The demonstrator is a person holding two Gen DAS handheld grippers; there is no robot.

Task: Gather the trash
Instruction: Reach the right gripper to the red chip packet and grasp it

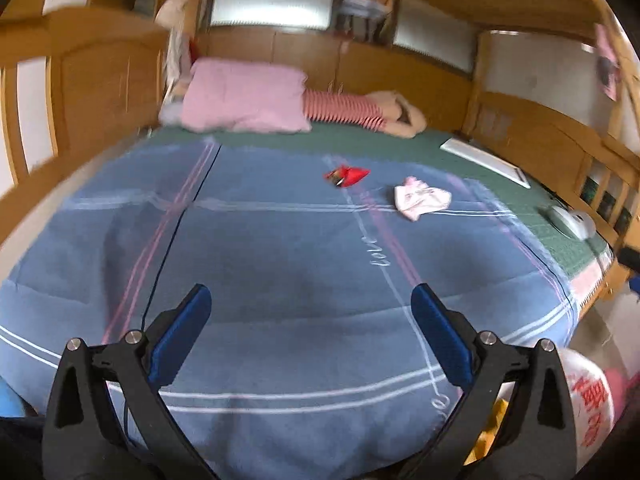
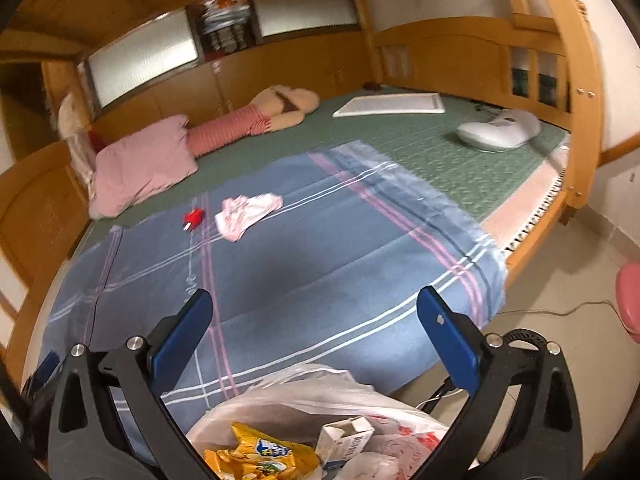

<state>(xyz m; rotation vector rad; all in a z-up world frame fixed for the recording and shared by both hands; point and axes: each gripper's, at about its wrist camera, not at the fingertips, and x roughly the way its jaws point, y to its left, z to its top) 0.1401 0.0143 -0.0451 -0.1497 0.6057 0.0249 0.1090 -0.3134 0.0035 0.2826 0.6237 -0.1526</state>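
The blanket [image 1: 280, 264], blue with pink and white stripes, covers the near part of a wooden bed, and everything else sits relative to it. Two pieces of trash lie on its far half: a red wrapper [image 1: 346, 176] and, just to the right of it but apart, a crumpled pink-white wrapper [image 1: 420, 199]. The right wrist view shows the same pair, the red wrapper [image 2: 193, 218] left of the pink-white wrapper [image 2: 248, 214]. Beyond the blanket, on the green mat [image 1: 400, 136], lie a pink pillow [image 1: 244, 96] at the far left and a striped plush toy [image 1: 360, 110] next to it; a white board [image 1: 486, 162] and a white device [image 1: 572, 220] rest on the mat off the blanket's right side. Off the blanket's near edge, a white plastic bag [image 2: 304, 392] stands open below the right gripper [image 2: 316, 312], holding a yellow snack pack [image 2: 260, 452] and a small white carton [image 2: 348, 436]. The left gripper [image 1: 310, 308] hangs over the blanket's near half. Both grippers have their blue fingers [image 1: 184, 332] spread wide, with nothing between them and nothing gripped. Part of the bag [image 1: 588, 404] shows at the lower right of the left wrist view.
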